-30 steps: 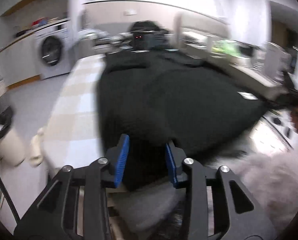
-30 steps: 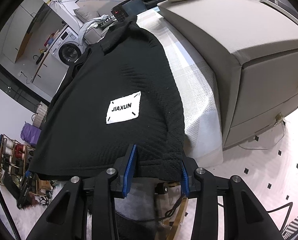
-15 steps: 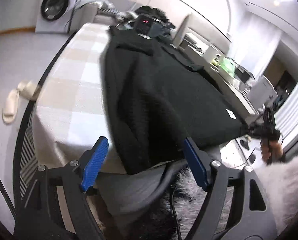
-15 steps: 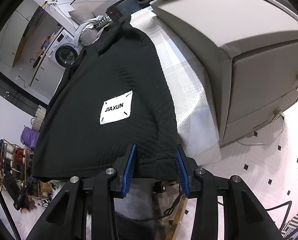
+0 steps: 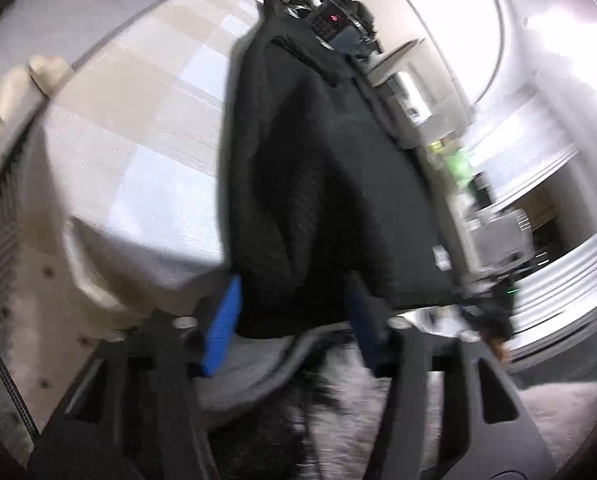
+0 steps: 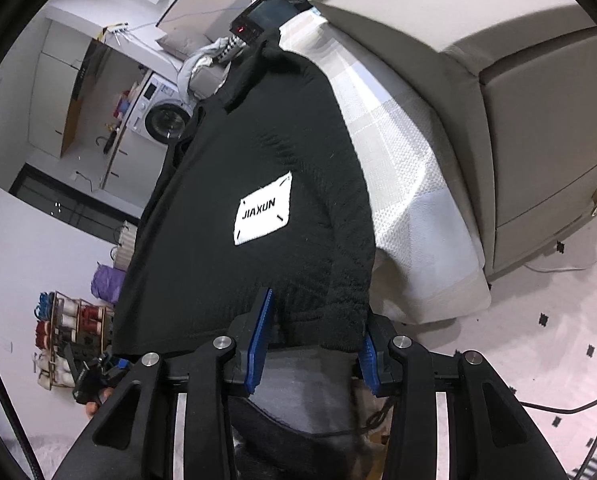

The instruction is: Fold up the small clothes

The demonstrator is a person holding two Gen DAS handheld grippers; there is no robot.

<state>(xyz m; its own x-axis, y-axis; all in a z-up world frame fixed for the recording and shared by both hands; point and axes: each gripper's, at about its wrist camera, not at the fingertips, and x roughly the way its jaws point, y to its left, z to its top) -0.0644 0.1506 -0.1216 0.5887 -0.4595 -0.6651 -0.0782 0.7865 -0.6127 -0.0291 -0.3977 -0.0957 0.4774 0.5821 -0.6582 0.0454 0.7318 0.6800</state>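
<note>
We have a black quilted knit top with a white "JIAXUN" patch spread lengthwise over the checked beige-and-white tablecloth, its hem hanging off the near edge toward us. A second ago both claws pinched that hem; half a second ago our left gripper opened wide, and it now stands partly open, blue pads either side of the near-left hem corner, though motion blur hides any contact. Our right gripper has gone from a narrow pinch to a wider gap, pads straddling the near-right hem corner; we cannot tell whether they touch. We judge the spreading done and the garment released, so both claws must re-grip before the first fold begins.
</note>
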